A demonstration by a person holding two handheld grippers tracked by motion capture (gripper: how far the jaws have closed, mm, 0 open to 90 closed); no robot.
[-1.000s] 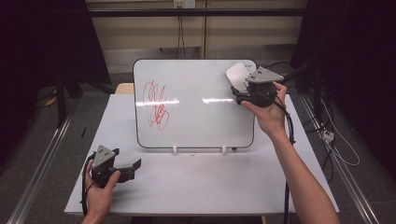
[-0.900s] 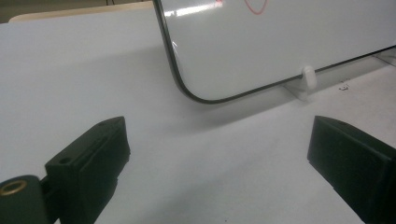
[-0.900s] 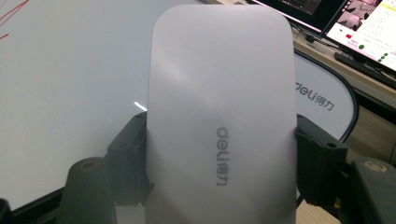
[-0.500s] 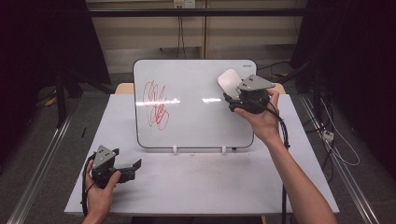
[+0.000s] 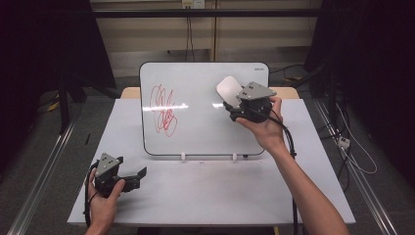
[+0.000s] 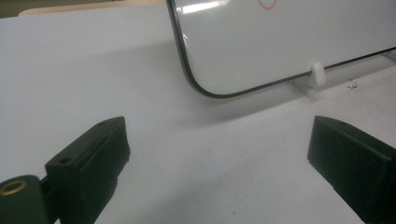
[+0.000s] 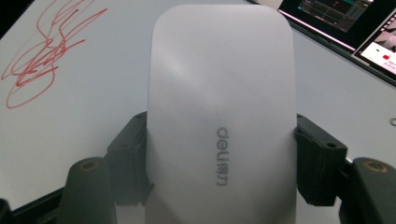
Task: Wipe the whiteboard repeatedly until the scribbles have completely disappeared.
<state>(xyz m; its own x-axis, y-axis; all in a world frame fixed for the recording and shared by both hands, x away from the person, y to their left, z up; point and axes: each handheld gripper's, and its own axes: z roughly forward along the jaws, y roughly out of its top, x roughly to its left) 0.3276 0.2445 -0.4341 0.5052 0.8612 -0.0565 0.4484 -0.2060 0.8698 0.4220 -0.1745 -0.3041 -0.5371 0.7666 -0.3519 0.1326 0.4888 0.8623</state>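
Note:
A whiteboard stands tilted on the white table, with a red scribble on its left half. My right gripper is shut on a white eraser and holds it over the board's right half, well right of the scribble. In the right gripper view the eraser, marked "deli", sits clamped between both jaws, and the scribble lies at the upper left. My left gripper rests open near the table's front left corner. Its view shows the board's lower corner and a white clip.
The table's right and front parts are bare white surface. Two small white clips hold the board's bottom edge. Metal rails and cables run along the floor on both sides of the table.
My right gripper has carried the eraser leftward and slightly down across the board, toward the scribble. The left gripper has stayed in place.

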